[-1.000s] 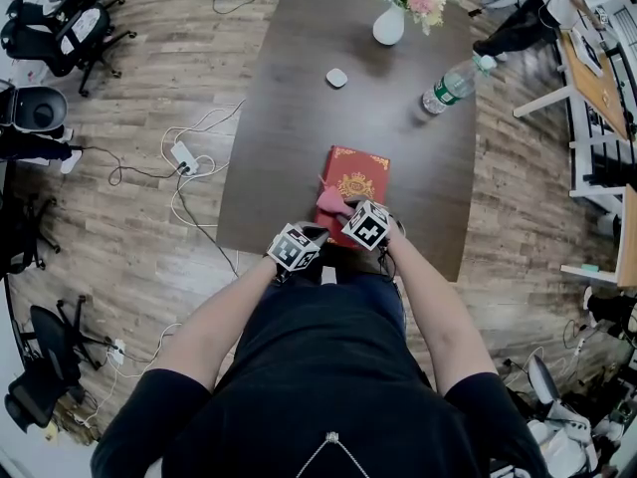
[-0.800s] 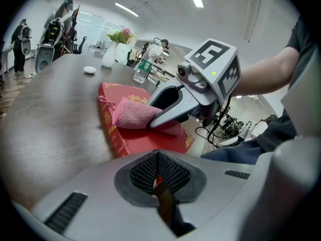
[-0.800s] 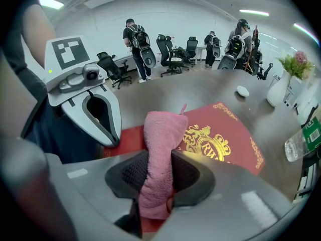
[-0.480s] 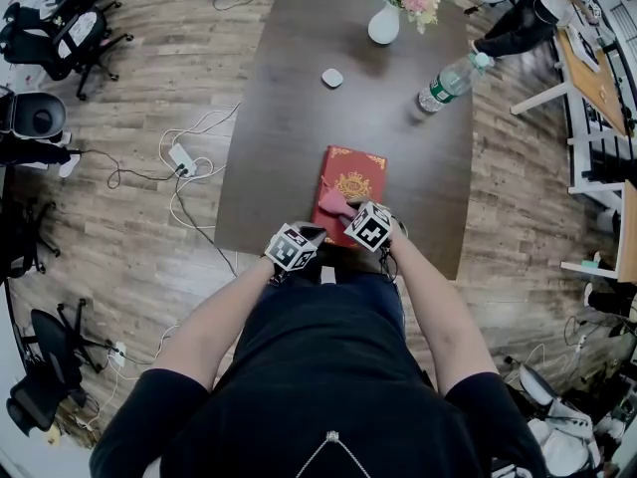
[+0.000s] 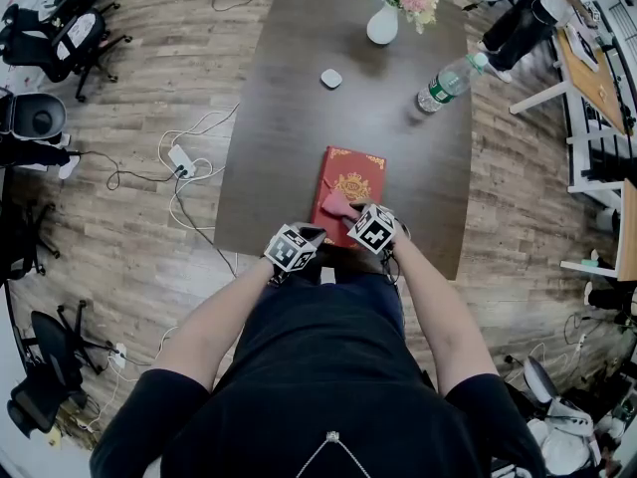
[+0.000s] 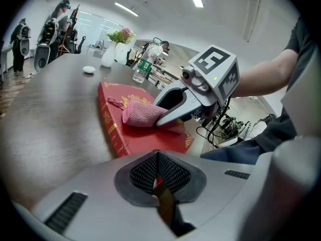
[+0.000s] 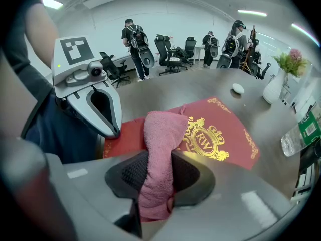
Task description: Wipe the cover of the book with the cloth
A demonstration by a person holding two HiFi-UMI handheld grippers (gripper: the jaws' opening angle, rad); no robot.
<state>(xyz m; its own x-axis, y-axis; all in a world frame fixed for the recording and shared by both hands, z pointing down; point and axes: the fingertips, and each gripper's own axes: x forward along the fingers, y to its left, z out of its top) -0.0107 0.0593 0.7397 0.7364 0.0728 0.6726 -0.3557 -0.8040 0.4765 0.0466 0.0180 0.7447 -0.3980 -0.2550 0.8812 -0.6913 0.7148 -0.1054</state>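
Book (image 5: 350, 179): red hardcover, gold crest and gold corner ornament on the cover; lies flat at the near edge of the dark wood-grain table (image 5: 289, 127), spine toward the person's left. Cloth (image 7: 161, 134): pink terry, nubby weave, folded into a thick strip; its free end rests on the near part of the cover, beside the crest. Right gripper (image 7: 159, 177): dark ribbed pads clamped on the cloth's near end. Left gripper (image 6: 157, 170): mesh-textured pads pressed together, nothing between them; its tips sit by the book's near edge, contact not resolvable. Far end of table: white bulbous vase (image 5: 382, 25) with flowers; clear plastic bottle (image 5: 448, 81), green label; small white rounded object (image 5: 330, 78).
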